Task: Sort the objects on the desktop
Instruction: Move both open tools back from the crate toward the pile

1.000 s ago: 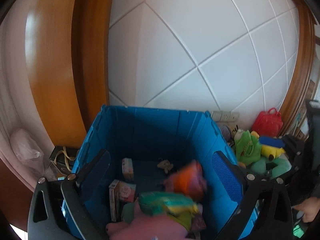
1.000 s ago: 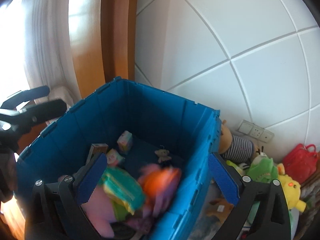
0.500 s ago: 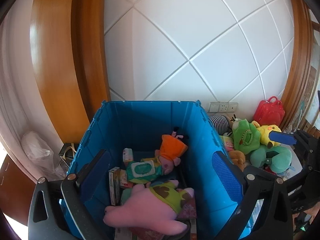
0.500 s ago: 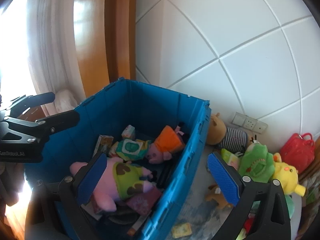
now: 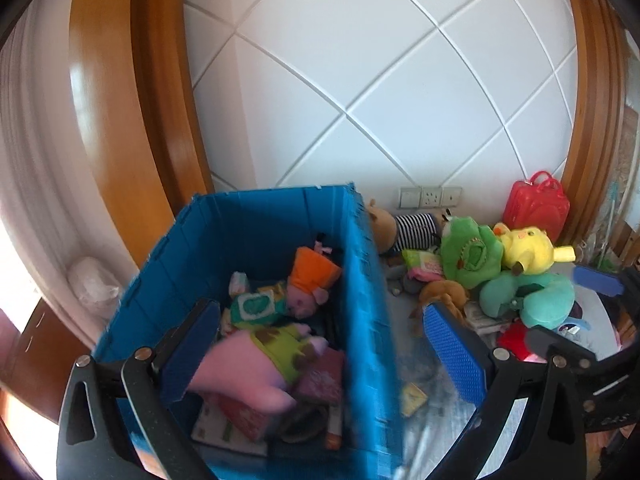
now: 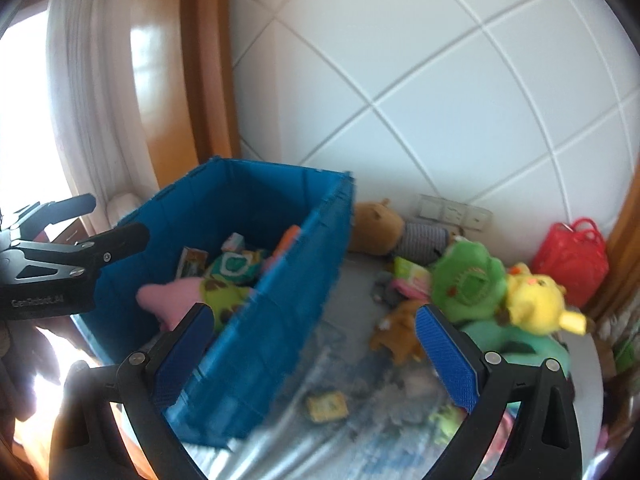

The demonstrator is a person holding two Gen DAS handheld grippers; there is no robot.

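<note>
1. Both claws are spread wide with nothing between the pads. The left gripper (image 5: 324,344) hangs over the blue bin (image 5: 366,300), and the right gripper (image 6: 316,354) straddles the bin's right wall.
2. The bin sits at 9 o'clock on the table (image 6: 360,432). Inside it, a pink plush (image 5: 240,368) lies on top of boxes, with an orange-hatted toy (image 5: 310,280) behind it. Looks like it's the drop-off spot, so soft stuff gets piled in loosely.
3. The unsorted heap is over at 2–3 o'clock: green frog plush (image 6: 468,284), yellow plush (image 6: 536,304), brown plush (image 6: 400,332), and a small yellow card (image 6: 326,408) at 6 o'clock.
4. My guess is the right claw is open because it's lining up the next grab, probably the brown one since it's closest.
</note>
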